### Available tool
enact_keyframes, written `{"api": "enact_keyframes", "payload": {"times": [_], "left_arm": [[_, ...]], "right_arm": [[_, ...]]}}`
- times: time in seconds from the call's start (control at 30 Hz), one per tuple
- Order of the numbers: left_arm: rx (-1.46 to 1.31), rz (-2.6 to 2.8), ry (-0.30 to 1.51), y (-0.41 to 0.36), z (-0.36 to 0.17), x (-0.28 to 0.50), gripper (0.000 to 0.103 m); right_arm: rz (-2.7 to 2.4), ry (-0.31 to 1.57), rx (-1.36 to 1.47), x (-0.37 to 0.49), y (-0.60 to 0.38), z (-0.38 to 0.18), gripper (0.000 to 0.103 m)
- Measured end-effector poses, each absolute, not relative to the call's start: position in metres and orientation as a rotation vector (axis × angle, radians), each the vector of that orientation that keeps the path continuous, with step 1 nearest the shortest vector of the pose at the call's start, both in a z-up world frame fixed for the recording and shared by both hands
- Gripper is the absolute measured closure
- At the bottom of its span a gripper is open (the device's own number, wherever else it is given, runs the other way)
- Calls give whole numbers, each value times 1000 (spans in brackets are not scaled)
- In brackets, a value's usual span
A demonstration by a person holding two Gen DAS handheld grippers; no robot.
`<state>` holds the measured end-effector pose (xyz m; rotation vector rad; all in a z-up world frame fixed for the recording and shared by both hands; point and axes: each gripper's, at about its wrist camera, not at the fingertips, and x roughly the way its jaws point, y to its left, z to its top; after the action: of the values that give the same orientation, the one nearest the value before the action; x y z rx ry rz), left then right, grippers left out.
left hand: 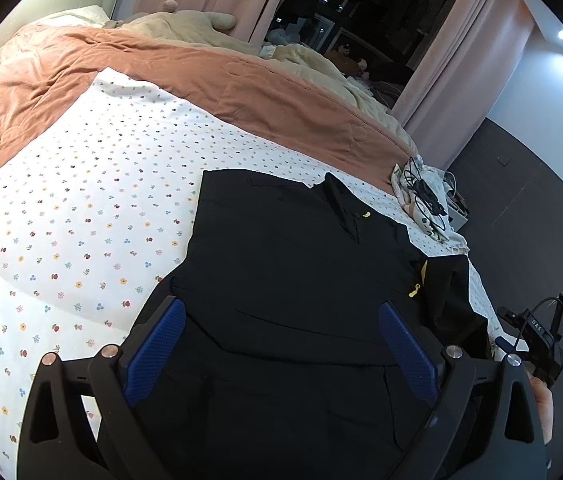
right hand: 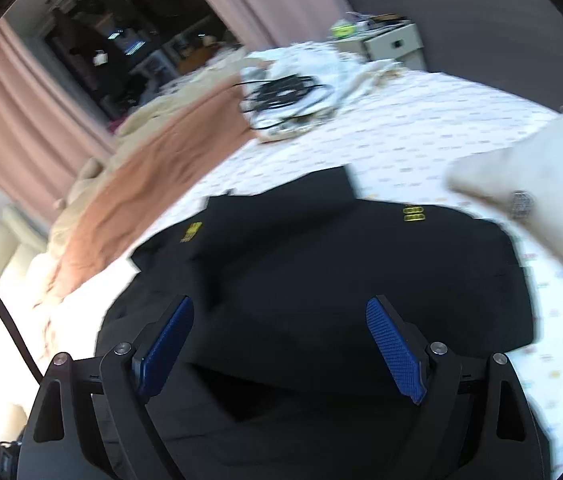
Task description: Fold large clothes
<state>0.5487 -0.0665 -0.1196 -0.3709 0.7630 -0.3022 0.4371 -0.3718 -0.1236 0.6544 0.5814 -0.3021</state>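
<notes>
The left gripper [left hand: 281, 344] hangs low over a black garment [left hand: 293, 264] with its blue pads [left hand: 157, 348] spread wide and nothing pinched between them; the cloth lies below the fingers, flat on the bed. The right gripper [right hand: 281, 340] is likewise spread wide, its blue pads [right hand: 393, 344] clear of the same black garment [right hand: 321, 272], which fills the lower middle of that view (much of this picture is smeared by motion blur). Small yellow marks [right hand: 413, 214] show on the dark fabric, and a collar-like flap [left hand: 341, 200] rises near its far edge. The garment rests on a white flower-print sheet [left hand: 81, 208]. Beyond the sheet an orange-brown quilt [left hand: 161, 68] is pulled back, with a beige blanket [left hand: 185, 26] past it. A tangle of black cables [right hand: 281, 92] sits on a crumpled white cloth at the bed's far corner. Pink curtains [left hand: 441, 60] hang behind the bed.
</notes>
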Motion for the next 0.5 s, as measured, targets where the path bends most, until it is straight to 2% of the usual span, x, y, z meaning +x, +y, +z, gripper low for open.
{"api": "enact_keyframes", "payload": {"times": [0.5], "left_arm": [[-343,-294,785,-72,-123,550,4]], "right_arm": [[-597,716,624,378,-388,-128,16]]}}
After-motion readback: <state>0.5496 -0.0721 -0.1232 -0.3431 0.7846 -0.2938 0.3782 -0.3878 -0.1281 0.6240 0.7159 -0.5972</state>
